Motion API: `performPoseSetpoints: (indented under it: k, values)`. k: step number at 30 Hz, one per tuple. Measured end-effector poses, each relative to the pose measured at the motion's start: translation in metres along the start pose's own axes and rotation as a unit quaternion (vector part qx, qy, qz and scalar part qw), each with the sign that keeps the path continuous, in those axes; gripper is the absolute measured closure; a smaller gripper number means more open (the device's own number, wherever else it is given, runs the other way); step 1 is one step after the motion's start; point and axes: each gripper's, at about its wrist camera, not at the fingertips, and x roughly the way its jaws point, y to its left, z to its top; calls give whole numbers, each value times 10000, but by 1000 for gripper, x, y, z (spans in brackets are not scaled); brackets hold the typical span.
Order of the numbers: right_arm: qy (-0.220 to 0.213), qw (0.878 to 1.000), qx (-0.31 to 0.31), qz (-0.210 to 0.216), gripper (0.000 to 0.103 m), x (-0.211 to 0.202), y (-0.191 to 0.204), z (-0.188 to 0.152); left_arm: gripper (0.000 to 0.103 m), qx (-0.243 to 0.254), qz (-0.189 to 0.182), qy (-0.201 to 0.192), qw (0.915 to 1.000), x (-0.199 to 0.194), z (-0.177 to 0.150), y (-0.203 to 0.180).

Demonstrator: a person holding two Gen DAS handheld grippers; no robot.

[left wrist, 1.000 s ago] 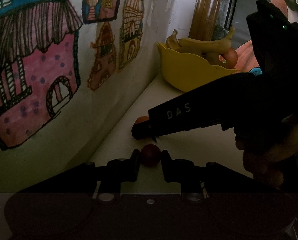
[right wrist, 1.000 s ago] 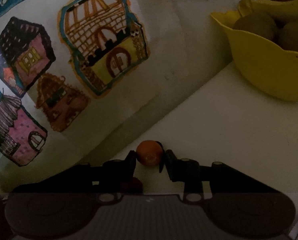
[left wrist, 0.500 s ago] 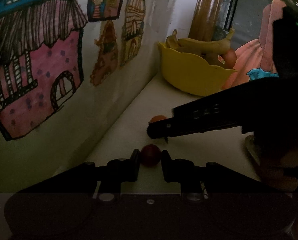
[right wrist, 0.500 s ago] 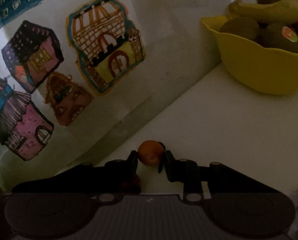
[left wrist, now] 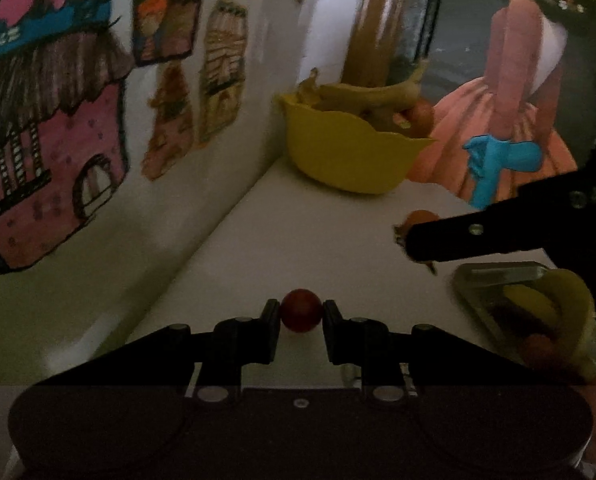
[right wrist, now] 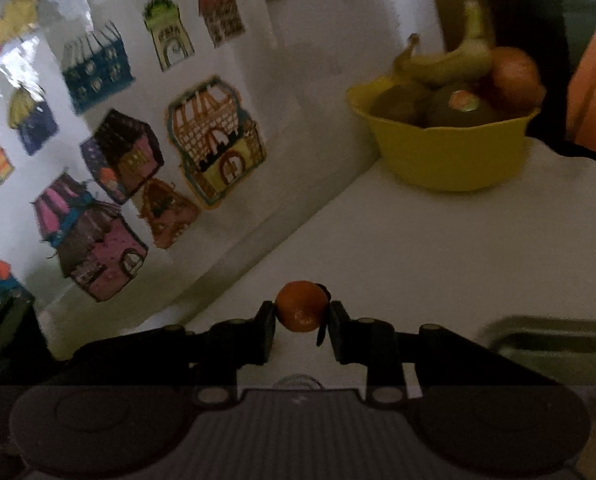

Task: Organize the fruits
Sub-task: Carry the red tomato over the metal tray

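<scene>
My left gripper is shut on a small dark red round fruit, held just above the white counter. My right gripper is shut on a small orange fruit, lifted off the counter. In the left wrist view the right gripper's black fingers reach in from the right with the orange fruit at their tip. A yellow bowl at the back right holds bananas, dark green fruits and an orange one. The same yellow bowl stands in the counter's far corner.
A wall with coloured house drawings runs along the left of the counter. A metal tray with a banana and another fruit lies at the right; its rim shows low right. A picture of a figure in a pink dress stands behind.
My right gripper has risen and moved right toward the yellow bowl with the orange fruit. The left gripper has stayed nearly still with the red fruit; the metal tray has come into view.
</scene>
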Motion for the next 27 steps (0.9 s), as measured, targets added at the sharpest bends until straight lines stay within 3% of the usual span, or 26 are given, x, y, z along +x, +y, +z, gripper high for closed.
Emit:
performPoseSetpoints:
  k: [6, 15, 27]
  values:
    - [-221, 9996, 132, -130, 71, -46, -12, -9, 79, 129, -125, -22, 9998, -7, 2, -25]
    - [-635, 9955, 408, -580, 71, -121, -33, -32, 79, 155, -754, 25, 9970, -22, -4, -83]
    - [-871, 9864, 927, -1046, 71, -194, -81, -93, 79, 612, -1340, -124, 9890, -54, -15, -178]
